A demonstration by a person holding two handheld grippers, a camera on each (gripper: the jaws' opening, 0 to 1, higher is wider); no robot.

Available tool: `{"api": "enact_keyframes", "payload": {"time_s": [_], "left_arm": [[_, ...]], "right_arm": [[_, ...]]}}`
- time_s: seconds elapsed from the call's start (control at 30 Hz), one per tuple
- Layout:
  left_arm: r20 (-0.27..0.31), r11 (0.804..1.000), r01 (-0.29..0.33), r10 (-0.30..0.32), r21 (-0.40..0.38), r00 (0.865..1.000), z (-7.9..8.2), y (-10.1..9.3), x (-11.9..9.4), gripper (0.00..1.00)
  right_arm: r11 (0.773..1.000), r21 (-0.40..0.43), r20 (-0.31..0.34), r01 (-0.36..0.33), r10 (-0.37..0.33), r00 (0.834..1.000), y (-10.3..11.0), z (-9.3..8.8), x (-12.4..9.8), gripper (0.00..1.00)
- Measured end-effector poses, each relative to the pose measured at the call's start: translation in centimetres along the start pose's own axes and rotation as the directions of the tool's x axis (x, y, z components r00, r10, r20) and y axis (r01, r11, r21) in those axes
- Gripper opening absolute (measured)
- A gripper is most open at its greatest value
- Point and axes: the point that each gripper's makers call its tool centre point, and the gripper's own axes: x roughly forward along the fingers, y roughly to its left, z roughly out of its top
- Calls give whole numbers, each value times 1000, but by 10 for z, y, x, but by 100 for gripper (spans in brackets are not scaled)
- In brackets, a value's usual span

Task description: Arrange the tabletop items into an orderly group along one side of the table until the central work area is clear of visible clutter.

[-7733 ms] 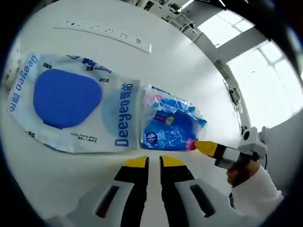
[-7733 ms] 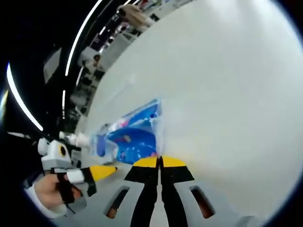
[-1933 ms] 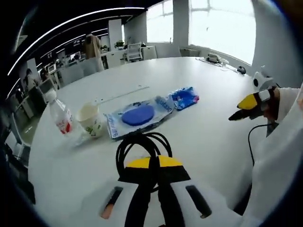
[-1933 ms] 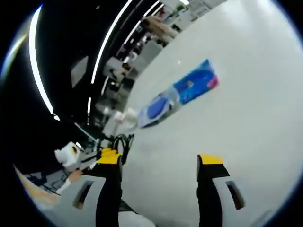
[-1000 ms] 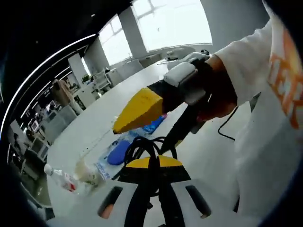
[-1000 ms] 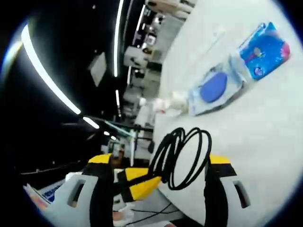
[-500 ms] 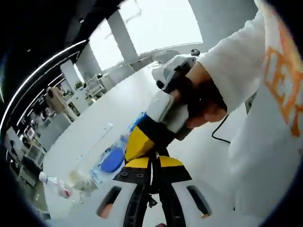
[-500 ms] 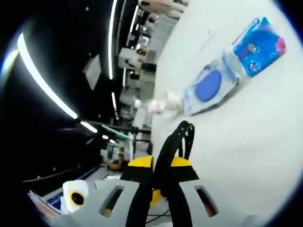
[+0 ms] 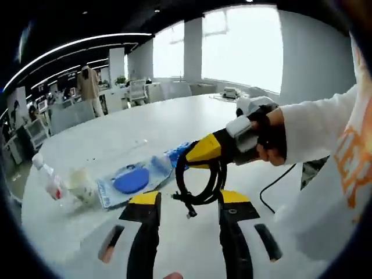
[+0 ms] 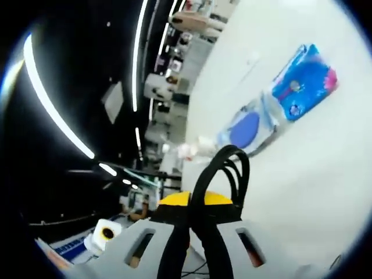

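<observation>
A: Cable (image 9: 200, 181) is changing hands, from the look of it. Half a second ago the left gripper's jaws were pressed together on the coil; now the left gripper (image 9: 187, 198) is standing wide open with nothing in it, and the black loops are hanging just above and between its yellow tips.

B: And the right gripper (image 9: 204, 152) is carrying it. In the left gripper view its yellow tip is reaching in from the right, closed on the top of the coil, with a gloved hand (image 9: 264, 135) behind it. In the right gripper view the jaws are squeezed together on the cable (image 10: 224, 174), which is arching up from between them.

A: So I am judging the handover as finished. What is remaining is setting the coil down beside the others.

B: They are already forming a row on the white table (image 9: 174, 119): the water bottle (image 9: 47, 180), the paper cup (image 9: 83, 185), the wipes pack (image 9: 131, 181) and, touching it, the small blue packet (image 10: 305, 74). The middle of the table is looking bare.

A: The room behind is a big open office, with desks, chairs and a standing person far off, bright windows and strip lights running along a dark ceiling.
</observation>
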Motion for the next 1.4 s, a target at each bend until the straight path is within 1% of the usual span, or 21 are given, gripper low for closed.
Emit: {"api": "enact_keyframes", "payload": {"time_s": [0.03, 0.13, 0.2, 0.23, 0.33, 0.4, 0.47, 0.63, 0.73, 0.77, 0.93, 1.07, 1.13, 1.2, 1.3, 1.37, 1.4], "left_arm": [[4, 999, -14, 14, -35, 1000, -1, 4, -1, 54], [16, 997, -38, 39, -62, 999, -2, 12, -3, 66], [14, 996, -46, 48, -78, 999, -4, 16, -5, 70], [13, 995, -48, 50, -82, 999, -5, 17, -5, 70], [-8, 993, -44, 43, -111, 999, -12, 16, -8, 64], [-14, 992, -48, 47, -118, 999, -16, 16, -10, 63], [-15, 990, -50, 49, -130, 999, -19, 16, -11, 63], [-8, 987, -65, 65, -150, 998, -20, 20, -15, 62], [-3, 985, -75, 76, -157, 997, -19, 24, -16, 62], [0, 984, -79, 80, -161, 997, -18, 26, -17, 62], [10, 980, -95, 99, -172, 995, -16, 31, -19, 60], [6, 978, -103, 106, -179, 994, -18, 33, -21, 60], [3, 978, -107, 110, -178, 994, -19, 33, -21, 60], [1, 977, -107, 109, -183, 994, -20, 33, -22, 59], [-4, 976, -107, 109, -190, 994, -22, 33, -21, 59], [-4, 975, -107, 109, -194, 994, -23, 33, -21, 59], [-4, 975, -107, 109, -196, 994, -23, 33, -21, 59]], "right_arm": [[1000, -9, -5, 4, -4, 1000, -2, 0, 0, 2], [1000, -9, -11, 0, 0, 1000, -7, 1, 0, 2], [1000, -13, -19, -15, 15, 1000, -5, 2, 1, 2], [1000, -17, -21, -17, 17, 1000, -5, 1, 1, 2], [998, -55, -34, -44, 43, 999, -4, 5, 6, 2], [997, -65, -33, -49, 47, 998, -7, 8, 8, 2], [994, -96, -37, -60, 57, 998, -11, 11, 10, 2], [988, -135, -37, -75, 70, 997, -24, 21, 11, 2], [987, -141, -40, -77, 72, 997, -30, 23, 12, 2], [985, -152, -49, -77, 70, 996, -36, 23, 12, 3], [988, -140, -59, -61, 54, 997, -55, 22, 13, 3], [990, -139, -63, -14, 6, 998, -73, 19, 13, 3], [993, -115, -51, -21, 15, 999, -76, 21, 11, 3], [994, -107, -38, -12, 8, 999, -81, 23, 9, 3], [996, -82, -17, 40, -42, 999, -97, 26, 2, 3], [995, -84, -10, 48, -49, 999, -101, 28, -1, 3], [994, -84, -9, 65, -66, 998, -104, 28, -3, 3]]}}
